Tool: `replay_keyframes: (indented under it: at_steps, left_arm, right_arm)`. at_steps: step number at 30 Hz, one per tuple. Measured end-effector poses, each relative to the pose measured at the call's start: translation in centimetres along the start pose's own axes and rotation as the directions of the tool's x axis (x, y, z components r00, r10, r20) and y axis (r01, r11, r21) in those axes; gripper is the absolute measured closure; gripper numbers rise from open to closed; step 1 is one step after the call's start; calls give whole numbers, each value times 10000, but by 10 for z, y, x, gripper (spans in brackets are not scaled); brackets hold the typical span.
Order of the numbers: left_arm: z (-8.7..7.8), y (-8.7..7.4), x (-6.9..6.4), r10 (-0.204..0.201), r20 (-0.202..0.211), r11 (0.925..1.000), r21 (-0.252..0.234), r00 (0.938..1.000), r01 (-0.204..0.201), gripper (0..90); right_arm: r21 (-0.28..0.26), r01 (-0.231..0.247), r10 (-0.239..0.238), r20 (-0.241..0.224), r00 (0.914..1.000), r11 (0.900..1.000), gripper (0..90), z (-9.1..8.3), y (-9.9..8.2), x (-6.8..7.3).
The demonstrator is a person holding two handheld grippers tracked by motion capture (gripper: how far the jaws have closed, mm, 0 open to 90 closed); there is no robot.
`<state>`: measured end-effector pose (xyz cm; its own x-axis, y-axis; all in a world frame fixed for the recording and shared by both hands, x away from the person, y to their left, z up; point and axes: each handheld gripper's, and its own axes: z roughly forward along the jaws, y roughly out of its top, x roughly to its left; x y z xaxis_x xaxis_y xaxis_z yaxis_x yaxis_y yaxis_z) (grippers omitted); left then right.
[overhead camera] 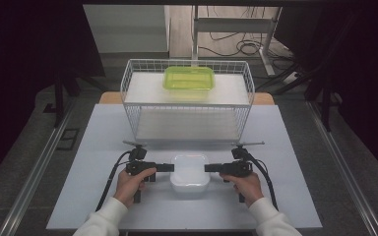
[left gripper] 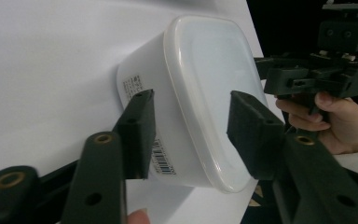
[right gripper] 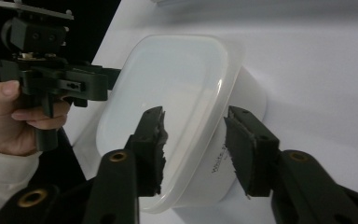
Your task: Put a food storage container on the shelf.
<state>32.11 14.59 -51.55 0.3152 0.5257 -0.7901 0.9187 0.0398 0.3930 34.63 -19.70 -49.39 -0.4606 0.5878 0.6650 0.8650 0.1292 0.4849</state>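
Early stage — left gripper and right gripper, jaws parted, straddle the lidded white plastic box's rim — nothing gripped or lifted yet.

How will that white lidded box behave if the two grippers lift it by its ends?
The white box looks like smooth, glossy plastic, so it may slip. The left gripper and right gripper straddle its lid rim with open jaws. Its low, wide, flat shape suggests it won't tip or roll. Its weight can't be judged.
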Motion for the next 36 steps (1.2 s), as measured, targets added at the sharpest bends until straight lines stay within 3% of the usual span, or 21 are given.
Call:
replay_keyframes:
  at_steps: [2,4,7,9,13,24,30,36]
  left_arm:
    - [1,-1,1,-75,102,10000,7,9999,75,544]
    - [2,-2,2,-213,286,9997,89,9994,211,637]
    - [-1,-4,0,-393,129,9990,-195,9991,395,691]
    - [-1,-5,-1,-433,118,9988,-236,9990,436,709]
    - [-2,-6,-3,-481,110,9984,-296,9988,484,719]
    - [-9,-6,-7,-394,182,9971,-639,9991,405,790]
    - [-11,-6,-14,134,-361,9979,-633,9993,-156,786]
    - [-11,-6,-16,303,-347,9969,-720,9989,-327,779]
  right_arm:
    - [53,-55,55,-32,10000,10000,601,0,0,0]
    - [212,-204,207,-99,9997,9996,653,1,-1,0]
    - [-5,-913,912,-361,9952,9958,691,1,-3,-5]
    - [-33,-1178,1176,-436,9921,9930,705,-1,-5,-5]
    - [-107,-1261,1256,-364,9914,9920,714,-2,-6,-2]
    - [-458,-765,747,-387,9965,9960,777,-8,-6,3]
    - [-605,-171,151,-339,9993,9980,799,-11,-3,10]
    - [-807,211,-259,-586,9979,9965,806,-17,0,16]
